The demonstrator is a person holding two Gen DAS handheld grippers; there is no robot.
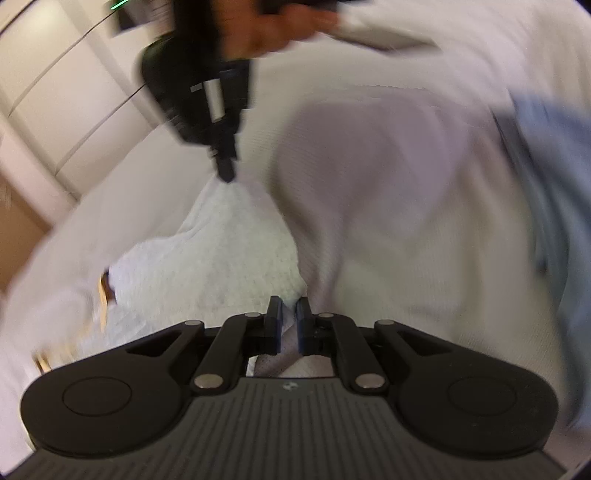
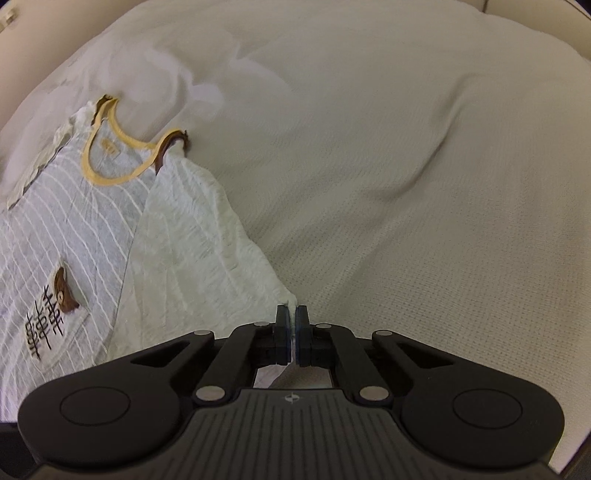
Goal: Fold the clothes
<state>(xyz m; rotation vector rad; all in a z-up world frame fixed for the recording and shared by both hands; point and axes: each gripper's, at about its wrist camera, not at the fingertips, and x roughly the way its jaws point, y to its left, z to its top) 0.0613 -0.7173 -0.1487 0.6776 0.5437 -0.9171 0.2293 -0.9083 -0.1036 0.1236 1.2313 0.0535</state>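
A: Right wrist view: right gripper (image 2: 291, 325), fingers (image 2: 282, 332) pinched on the white edge of the shirt (image 2: 110, 221). Grey, thin white stripes, yellow neckline, brown bear patch. It lies on the bed (image 2: 406, 166), left of the fingers.

B: Left wrist view, blurred: left gripper (image 1: 288, 317) fingers slightly parted, cloth between; grip uncertain. Only here: a hand (image 1: 273, 33) holding the other gripper ahead.

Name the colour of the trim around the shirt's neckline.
Mustard yellow trim on the grey, white-striped shirt; clearest in the right wrist view.
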